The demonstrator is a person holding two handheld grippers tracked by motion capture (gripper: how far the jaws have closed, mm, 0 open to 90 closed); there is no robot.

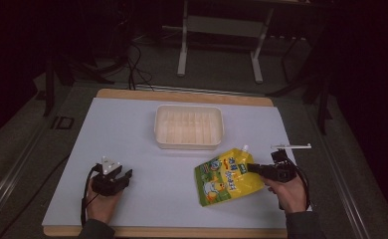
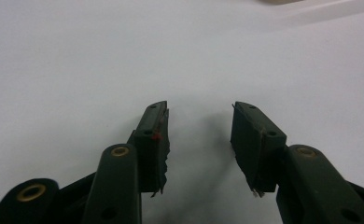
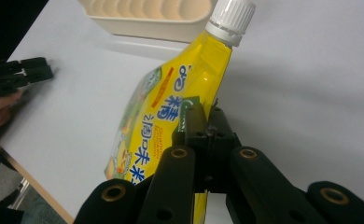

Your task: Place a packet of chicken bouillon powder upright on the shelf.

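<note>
A yellow refill pouch point(image 1: 226, 178) with a white screw cap point(image 1: 243, 148) hangs tilted just above the white table cover. My right gripper point(image 1: 254, 168) is shut on the pouch's right edge. In the right gripper view its black jaws pinch the pouch point(image 3: 157, 126) below the cap point(image 3: 230, 15), and the cap points toward the tray. My left gripper point(image 1: 122, 174) rests low at the front left, held in a hand. Its jaws stand open in the left gripper view, with bare white cover between the fingertips point(image 2: 157, 133).
A cream plastic tray point(image 1: 188, 126) sits at the middle back of the white cover point(image 1: 132, 129). The wooden table edge point(image 1: 182, 94) runs behind it. A small white bar on a stand point(image 1: 290, 146) is at the right, beside my right hand.
</note>
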